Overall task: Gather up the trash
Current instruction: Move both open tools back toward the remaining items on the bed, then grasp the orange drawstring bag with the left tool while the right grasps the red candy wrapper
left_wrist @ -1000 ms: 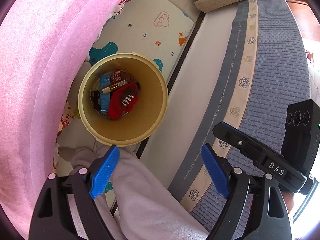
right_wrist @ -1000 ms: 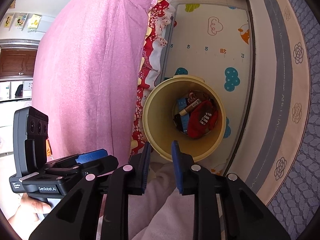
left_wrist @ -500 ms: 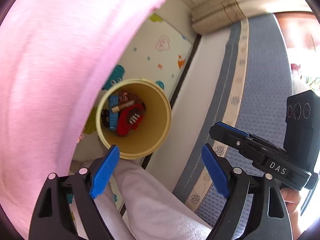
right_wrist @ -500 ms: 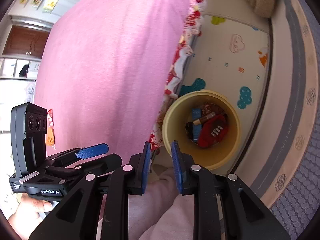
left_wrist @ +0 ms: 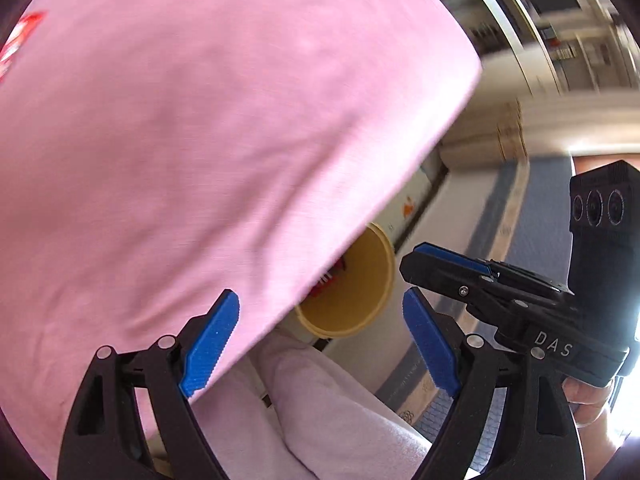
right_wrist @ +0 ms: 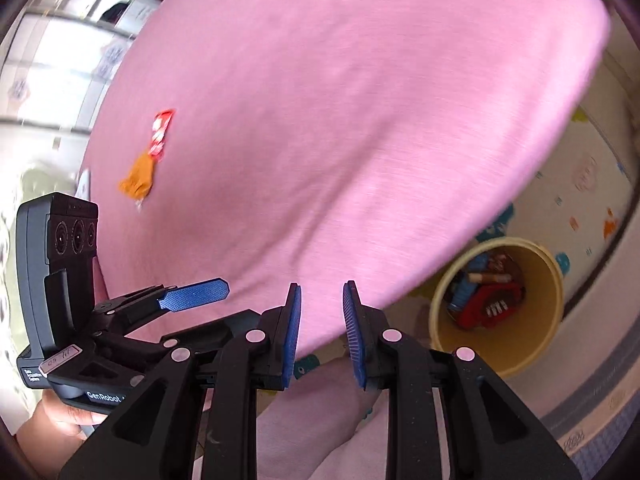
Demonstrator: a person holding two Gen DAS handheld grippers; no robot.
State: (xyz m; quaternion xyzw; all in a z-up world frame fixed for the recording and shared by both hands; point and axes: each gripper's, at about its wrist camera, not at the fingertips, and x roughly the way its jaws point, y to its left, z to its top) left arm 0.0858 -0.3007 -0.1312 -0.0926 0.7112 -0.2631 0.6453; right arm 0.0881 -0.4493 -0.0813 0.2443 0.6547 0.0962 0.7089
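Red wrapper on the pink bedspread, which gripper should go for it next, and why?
Probably the left gripper: reach forward across the pink bedspread toward the red wrapper and the orange wrapper beside it. Its jaws are open and empty, it sits nearer that side, and the yellow bin already holds other trash.

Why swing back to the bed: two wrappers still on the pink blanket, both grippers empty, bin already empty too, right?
Not quite. The bin is not empty: the right wrist view shows a red packet and other trash inside. The rest holds: red wrapper and orange wrapper on the pink blanket, left gripper and right gripper empty.
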